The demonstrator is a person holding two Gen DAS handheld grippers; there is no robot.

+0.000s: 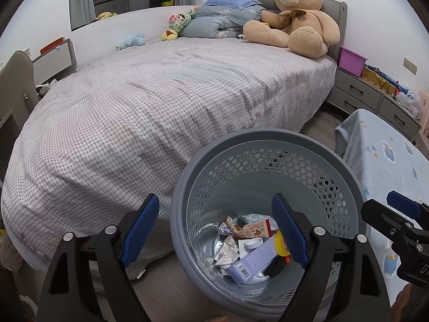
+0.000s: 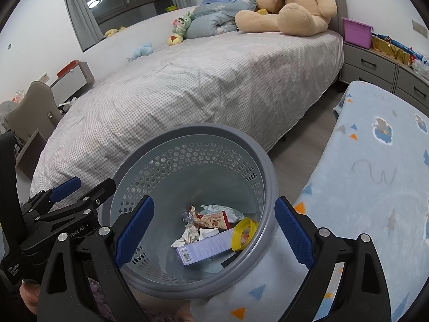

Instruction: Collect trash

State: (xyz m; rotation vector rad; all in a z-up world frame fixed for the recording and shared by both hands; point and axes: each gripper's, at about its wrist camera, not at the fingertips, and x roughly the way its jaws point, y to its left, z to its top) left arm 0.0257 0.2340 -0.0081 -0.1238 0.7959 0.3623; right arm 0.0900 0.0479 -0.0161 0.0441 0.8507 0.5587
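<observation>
A grey perforated waste basket point(image 1: 268, 145) point(image 2: 193, 131) stands on the floor between the bed and a blue blanket. Inside it lie a purple barcoded box point(image 1: 252, 263) point(image 2: 206, 247), a yellow ring point(image 2: 242, 233), a snack wrapper point(image 1: 254, 228) point(image 2: 214, 218) and crumpled paper point(image 1: 228, 252). My left gripper point(image 1: 219, 230) hovers open above the basket's left rim, holding nothing; the right wrist view shows it point(image 2: 85, 187) at the far left. Above the basket's right side my right gripper point(image 2: 214, 232) is open and empty, and it shows at the right edge of the left wrist view point(image 1: 386, 206).
A bed with a checked sheet point(image 1: 161, 102) fills the room behind the basket, carrying a large teddy bear point(image 1: 295, 18), a folded quilt and small toys. A blue patterned blanket point(image 2: 375, 174) lies at the right. Grey drawers point(image 1: 375, 99) hold a purple bin. A chair stands at the left.
</observation>
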